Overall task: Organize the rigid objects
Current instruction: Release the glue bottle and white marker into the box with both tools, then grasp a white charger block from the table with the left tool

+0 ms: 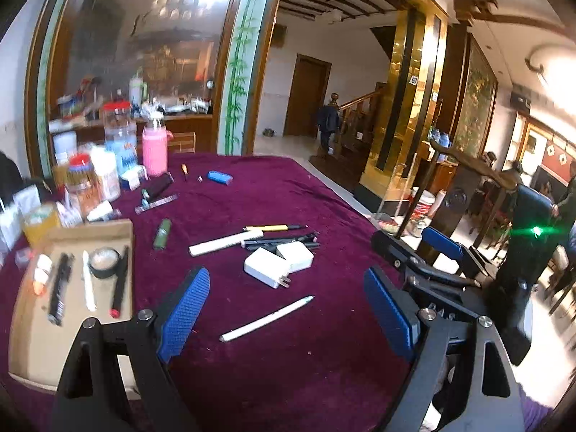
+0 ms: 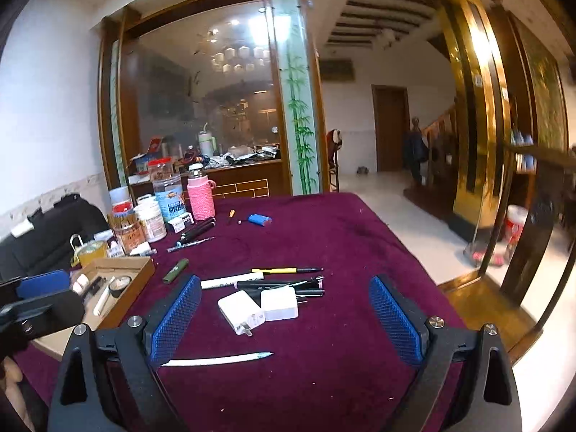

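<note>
Two grippers, left (image 1: 286, 315) and right (image 2: 284, 318), jaws wide; white pen (image 1: 266, 318) lengthwise left-right, tip rightward.

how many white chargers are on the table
2. One charger lies prongs-out mid-table; the other charger touches its far right side, both just in front of the pen pile. None visibly hidden.

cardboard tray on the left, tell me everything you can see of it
The cardboard tray is a shallow, open brown box with low walls, lying flat on the purple cloth at the table's left edge. Inside lie a black pen, a white stick, a roll of black tape, a black pen with a red end and a small white-and-orange item. Its near half is bare. Neither gripper touches it.
</note>
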A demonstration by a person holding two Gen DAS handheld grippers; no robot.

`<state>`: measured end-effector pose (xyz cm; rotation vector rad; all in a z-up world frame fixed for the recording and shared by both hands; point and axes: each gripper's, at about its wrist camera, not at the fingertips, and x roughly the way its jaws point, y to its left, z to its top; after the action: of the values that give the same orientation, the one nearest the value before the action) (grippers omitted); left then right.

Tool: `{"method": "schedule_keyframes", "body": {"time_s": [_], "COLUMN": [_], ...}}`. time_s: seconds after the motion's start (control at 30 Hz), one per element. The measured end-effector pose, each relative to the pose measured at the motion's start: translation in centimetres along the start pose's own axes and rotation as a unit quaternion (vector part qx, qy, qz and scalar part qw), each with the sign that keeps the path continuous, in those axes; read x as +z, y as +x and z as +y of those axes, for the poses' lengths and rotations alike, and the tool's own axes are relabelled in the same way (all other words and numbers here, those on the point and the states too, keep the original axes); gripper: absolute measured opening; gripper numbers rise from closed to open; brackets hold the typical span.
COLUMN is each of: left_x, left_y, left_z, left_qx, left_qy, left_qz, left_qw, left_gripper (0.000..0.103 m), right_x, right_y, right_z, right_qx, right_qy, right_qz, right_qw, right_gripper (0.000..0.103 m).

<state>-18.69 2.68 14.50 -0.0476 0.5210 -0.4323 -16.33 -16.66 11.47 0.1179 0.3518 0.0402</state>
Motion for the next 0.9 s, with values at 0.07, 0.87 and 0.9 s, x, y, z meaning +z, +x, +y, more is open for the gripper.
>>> {"method": "schedule_keyframes", "body": {"time_s": [0.07, 0.87, 0.9], "left_x": [0.1, -2.4, -2.2], "left_y": [0.0, 9.5, 10.5], "left_z": [0.3, 3.2, 3.0], "left_qx": [0.012, 0.1, 0.093], "left_qy": [-0.003, 0.001, 0.004], "left_qz": [-0.002, 0.145, 0.152], "left_qw": [0.9999, 0.9844, 0.984], "left_gripper": [0.087, 0.087, 0.087], "right_x": [0.1, -0.8, -1.0], "right_y": [0.3, 14.9, 14.8], "right_z": [-0.4, -10.8, -11.1], "right_qx": [0.008, 0.038, 0.038], "right_qy": [0.006, 0.133, 0.138], "right_qz": [0.002, 0.134, 0.135], "right_qw": [1.0, 0.981, 0.98], "right_gripper": [0.097, 0.096, 0.096]}}
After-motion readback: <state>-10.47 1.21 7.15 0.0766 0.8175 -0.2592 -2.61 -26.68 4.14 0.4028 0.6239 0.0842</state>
